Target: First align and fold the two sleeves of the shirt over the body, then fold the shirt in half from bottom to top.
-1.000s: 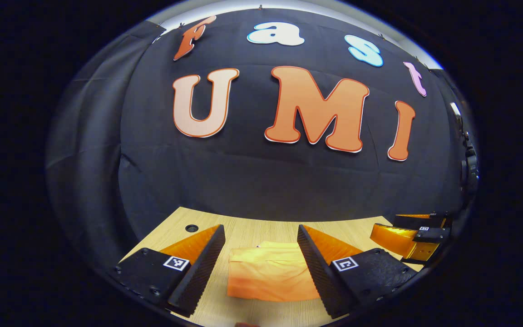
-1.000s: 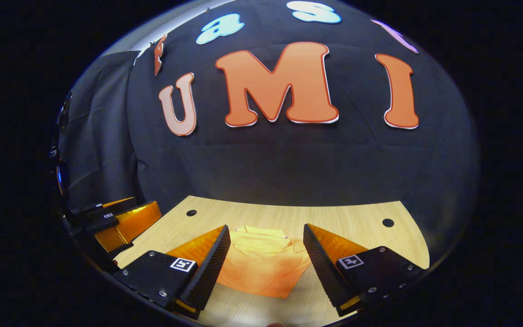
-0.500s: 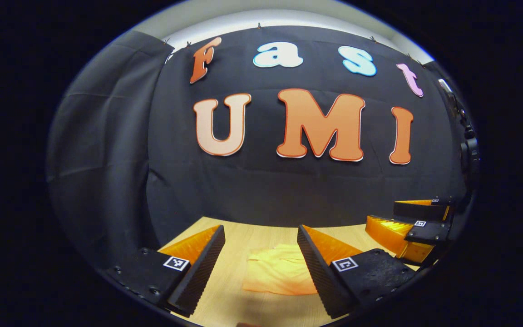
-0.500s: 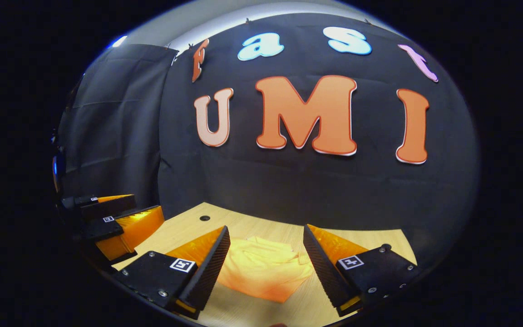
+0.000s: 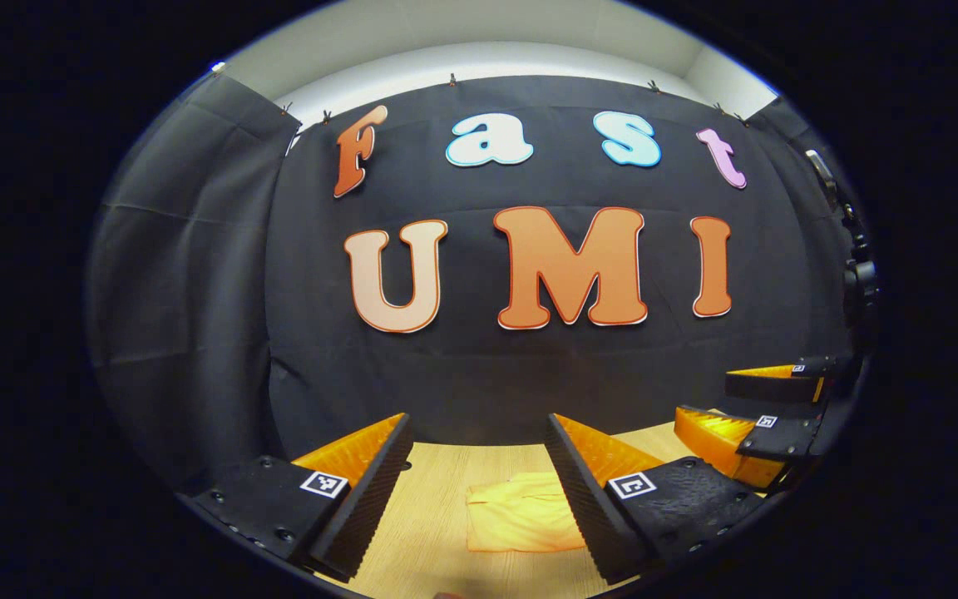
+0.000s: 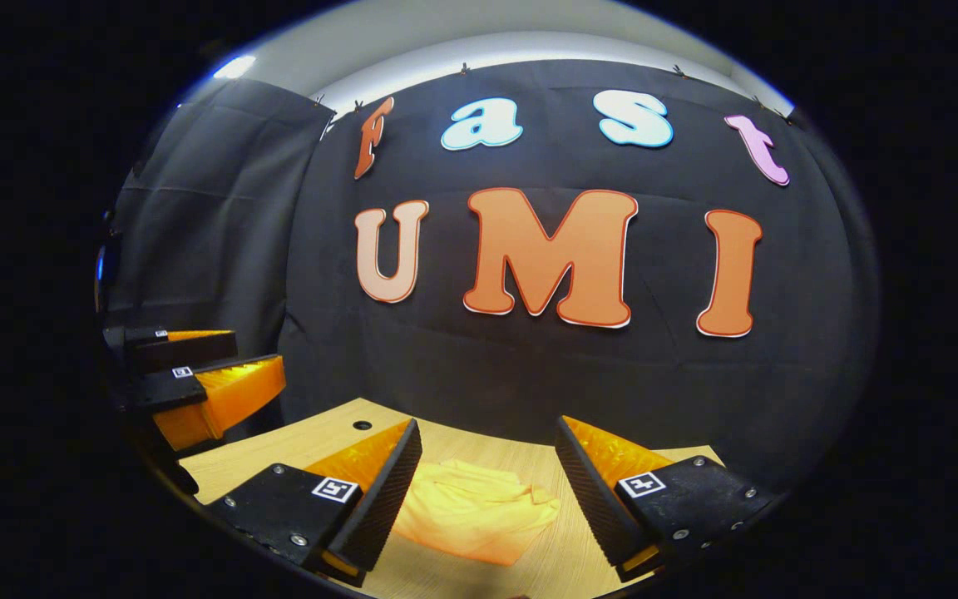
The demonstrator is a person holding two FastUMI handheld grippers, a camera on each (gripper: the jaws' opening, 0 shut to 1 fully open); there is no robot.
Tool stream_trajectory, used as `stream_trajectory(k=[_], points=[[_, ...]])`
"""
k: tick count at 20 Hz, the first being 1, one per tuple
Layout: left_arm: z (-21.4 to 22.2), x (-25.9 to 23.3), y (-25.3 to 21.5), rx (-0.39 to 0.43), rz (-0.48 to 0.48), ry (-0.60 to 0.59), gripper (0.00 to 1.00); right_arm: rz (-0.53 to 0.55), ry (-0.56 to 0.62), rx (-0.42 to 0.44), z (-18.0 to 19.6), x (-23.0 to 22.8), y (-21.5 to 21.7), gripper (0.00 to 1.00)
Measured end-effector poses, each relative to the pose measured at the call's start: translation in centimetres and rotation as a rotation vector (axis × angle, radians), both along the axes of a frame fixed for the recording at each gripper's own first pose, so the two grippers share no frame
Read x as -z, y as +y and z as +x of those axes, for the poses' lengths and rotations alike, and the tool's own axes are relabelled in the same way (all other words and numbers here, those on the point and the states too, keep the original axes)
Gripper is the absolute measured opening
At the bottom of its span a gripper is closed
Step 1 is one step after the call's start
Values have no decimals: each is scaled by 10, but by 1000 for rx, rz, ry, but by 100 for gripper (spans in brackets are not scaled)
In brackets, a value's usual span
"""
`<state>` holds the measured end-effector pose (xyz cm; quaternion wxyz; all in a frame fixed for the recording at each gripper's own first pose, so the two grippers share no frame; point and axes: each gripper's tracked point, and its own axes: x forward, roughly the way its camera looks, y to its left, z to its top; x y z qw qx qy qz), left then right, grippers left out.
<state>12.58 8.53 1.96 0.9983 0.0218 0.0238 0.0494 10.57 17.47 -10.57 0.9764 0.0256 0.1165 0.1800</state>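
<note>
1. Left gripper view: the folded orange cotton shirt [image 5: 525,522] lies flat on the pale wooden table [image 5: 437,499], a compact rectangle with no sleeve sticking out. By the look of it, both sleeve folds and the bottom-to-top fold are done, and nothing obvious is left.
2. Same view: the left gripper [image 5: 479,491] hangs above the shirt, jaws wide and holding nothing; the shirt sits between and beyond its fingers, apart from both. The right gripper [image 5: 758,399] is off to the shirt's right, clear of it.
3. Right gripper view: the shirt [image 6: 475,520] lies between the right gripper [image 6: 487,495] fingers, untouched, jaws wide and empty.
4. Same view: the left gripper [image 6: 196,374] is raised, well left of the shirt.
</note>
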Motion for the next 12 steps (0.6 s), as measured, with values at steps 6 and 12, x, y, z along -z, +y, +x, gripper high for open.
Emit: stream_trajectory(k=[6,12], points=[[-13,-6,-5,56,73,-56,96,-8,-45,6,-16,-14,15,98],[-22,8,-1,54,70,-18,97,-19,-47,17,-27,-12,12,99]])
